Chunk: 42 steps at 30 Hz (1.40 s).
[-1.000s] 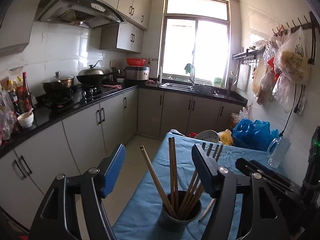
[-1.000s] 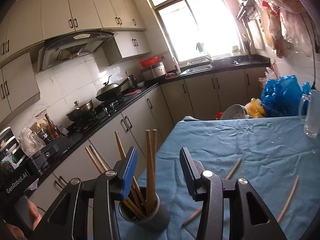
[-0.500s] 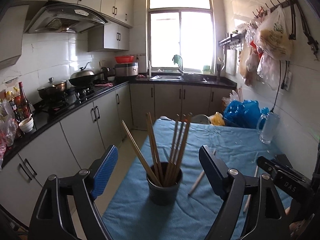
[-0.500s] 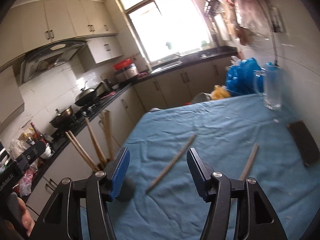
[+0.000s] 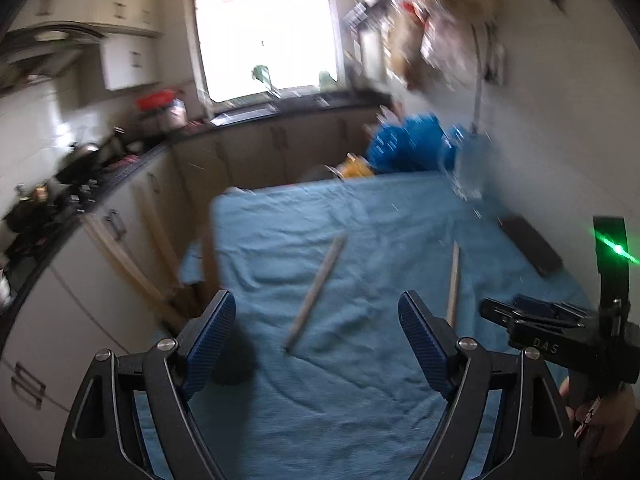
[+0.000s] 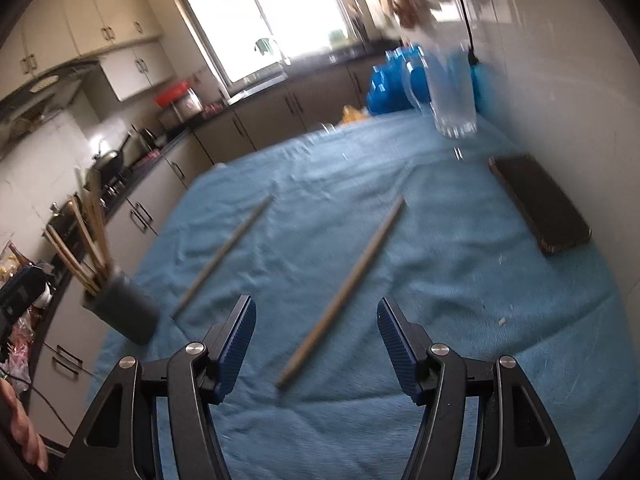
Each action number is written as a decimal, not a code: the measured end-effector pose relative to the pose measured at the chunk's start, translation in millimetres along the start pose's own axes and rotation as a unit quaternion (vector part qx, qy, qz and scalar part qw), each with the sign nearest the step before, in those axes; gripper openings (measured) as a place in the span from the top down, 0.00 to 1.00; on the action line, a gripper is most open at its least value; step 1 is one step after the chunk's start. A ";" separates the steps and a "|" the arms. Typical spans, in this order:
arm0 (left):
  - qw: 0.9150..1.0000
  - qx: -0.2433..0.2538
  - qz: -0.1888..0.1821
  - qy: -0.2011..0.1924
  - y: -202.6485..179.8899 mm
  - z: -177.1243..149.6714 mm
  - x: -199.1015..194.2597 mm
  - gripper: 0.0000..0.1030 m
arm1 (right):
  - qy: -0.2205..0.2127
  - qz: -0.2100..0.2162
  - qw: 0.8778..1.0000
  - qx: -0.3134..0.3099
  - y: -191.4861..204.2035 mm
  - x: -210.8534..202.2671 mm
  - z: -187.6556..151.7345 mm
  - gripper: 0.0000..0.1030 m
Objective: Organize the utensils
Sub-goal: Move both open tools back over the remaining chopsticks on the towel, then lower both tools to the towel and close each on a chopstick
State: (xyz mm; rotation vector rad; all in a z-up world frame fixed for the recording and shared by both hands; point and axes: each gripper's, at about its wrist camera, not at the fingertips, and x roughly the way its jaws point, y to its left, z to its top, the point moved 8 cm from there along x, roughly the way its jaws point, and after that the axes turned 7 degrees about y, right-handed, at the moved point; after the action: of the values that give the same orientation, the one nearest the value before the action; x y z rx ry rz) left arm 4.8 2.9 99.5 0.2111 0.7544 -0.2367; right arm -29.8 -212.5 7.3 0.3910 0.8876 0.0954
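both grippers' fingers spread wide, nothing held
right gripper (image 6: 312, 340) jaws opening over one chopstick (image 6: 344, 292); left gripper (image 5: 316, 334) above another chopstick (image 5: 316, 292); holder (image 6: 120, 308) near table's left edge

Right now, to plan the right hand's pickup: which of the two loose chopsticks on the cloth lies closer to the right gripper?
The right-hand chopstick: its near end lies just ahead of the opening, empty right gripper. The other chopstick lies off toward the holder.

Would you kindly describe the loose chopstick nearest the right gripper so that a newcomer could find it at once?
Start from the blue cloth covering the table. Two loose wooden chopsticks lie on it, both slanting up to the right. The one wanted is the nearer, right-hand stick, whose lower end lies between the open right gripper fingers; the other chopstick lies leftward, closer to the dark cylindrical holder.
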 end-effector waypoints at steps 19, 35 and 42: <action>0.987 -0.086 0.030 0.131 19.3 12.1 179.6 0.20 | 0.018 0.040 0.999 0.023 -34.0 23.9 -2.2 0.34; 0.977 -0.103 0.036 0.182 24.5 -8.3 219.3 0.22 | 0.060 0.030 0.998 -0.009 -15.8 57.4 -1.7 0.34; 0.973 -0.112 0.010 0.200 16.0 -5.7 213.1 0.89 | 0.083 -0.025 0.995 -0.051 0.4 78.3 -2.4 0.34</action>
State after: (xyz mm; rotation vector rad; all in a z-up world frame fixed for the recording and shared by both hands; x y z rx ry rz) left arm 155.9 -9.2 -51.3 0.0515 1.1702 -0.0868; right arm 17.8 -192.5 -51.6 0.2671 1.0510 0.1287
